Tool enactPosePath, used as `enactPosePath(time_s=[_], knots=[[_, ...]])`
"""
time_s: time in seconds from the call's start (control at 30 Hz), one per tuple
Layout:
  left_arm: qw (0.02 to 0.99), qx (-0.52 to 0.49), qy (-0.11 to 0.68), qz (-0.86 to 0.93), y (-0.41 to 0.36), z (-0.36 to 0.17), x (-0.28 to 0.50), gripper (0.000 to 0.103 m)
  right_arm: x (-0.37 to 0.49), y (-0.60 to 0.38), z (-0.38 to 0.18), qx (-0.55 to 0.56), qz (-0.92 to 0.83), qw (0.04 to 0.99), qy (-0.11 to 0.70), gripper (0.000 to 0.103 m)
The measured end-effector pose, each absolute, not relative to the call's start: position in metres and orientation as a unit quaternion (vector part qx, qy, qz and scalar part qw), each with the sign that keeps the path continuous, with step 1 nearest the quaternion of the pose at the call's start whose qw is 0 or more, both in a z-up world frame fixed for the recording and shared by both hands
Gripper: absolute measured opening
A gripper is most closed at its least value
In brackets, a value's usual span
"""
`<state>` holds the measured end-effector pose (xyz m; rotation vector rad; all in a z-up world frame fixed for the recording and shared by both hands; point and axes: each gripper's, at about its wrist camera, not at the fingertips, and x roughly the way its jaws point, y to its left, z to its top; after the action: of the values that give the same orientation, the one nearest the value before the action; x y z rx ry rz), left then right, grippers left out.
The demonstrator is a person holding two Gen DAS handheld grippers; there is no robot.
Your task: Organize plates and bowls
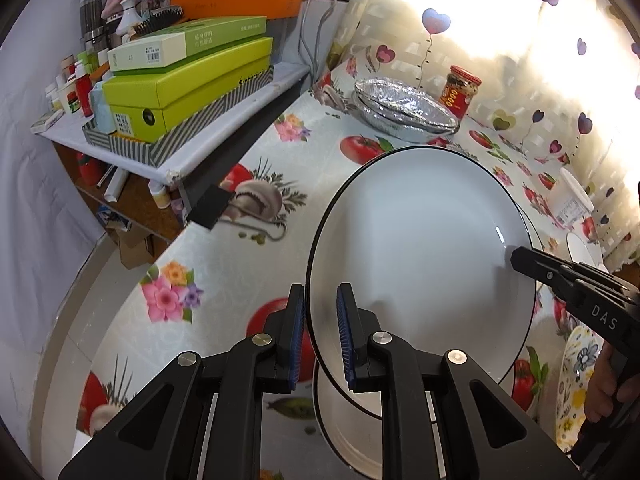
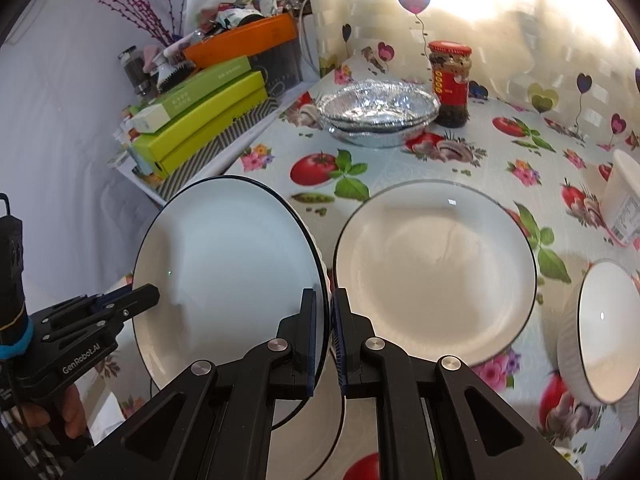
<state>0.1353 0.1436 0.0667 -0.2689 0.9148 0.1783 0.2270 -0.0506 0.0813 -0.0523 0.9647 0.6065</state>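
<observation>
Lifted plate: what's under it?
Under the lifted plate, held at both rims by the left hand-held gripper and right hand-held gripper, another white plate lies on the tablecloth. Most of it is covered.

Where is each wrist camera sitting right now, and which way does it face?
Left wrist: sits behind the left gripper, looking down and forward over the table; that gripper is shut on the left rim of the raised plate, with the right gripper entering from the right.
Right wrist: sits behind the right gripper, shut on the same plate's right rim; the left gripper and a hand show at left.
Shared: raised plate, foil trays, jar, green boxes.
</observation>
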Motion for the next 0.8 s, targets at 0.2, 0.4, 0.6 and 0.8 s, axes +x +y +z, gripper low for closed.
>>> enactPosePath(time_s=[0.2, 0.4, 0.6, 0.8], knots=[[0.881, -0.127, 0.447, 0.085, 0.140, 0.060, 0.126, 0.017, 0.212, -0.057, 0.072, -0.022, 0.286, 0.838, 0.464, 0.009], [0.877, -0.127, 0.457, 0.081, 0.136, 0.052, 0.119, 0.017, 0.205, -0.062, 0.064, -0.017, 0.283, 0.834, 0.474, 0.009], [0.874, -0.126, 0.463, 0.079, 0.133, 0.047, 0.114, 0.017, 0.198, -0.065, 0.061, -0.016, 0.282, 0.832, 0.477, 0.009], [0.873, -0.122, 0.466, 0.079, 0.132, 0.045, 0.112, 0.017, 0.194, -0.066, 0.058, -0.015, 0.280, 0.831, 0.480, 0.009]])
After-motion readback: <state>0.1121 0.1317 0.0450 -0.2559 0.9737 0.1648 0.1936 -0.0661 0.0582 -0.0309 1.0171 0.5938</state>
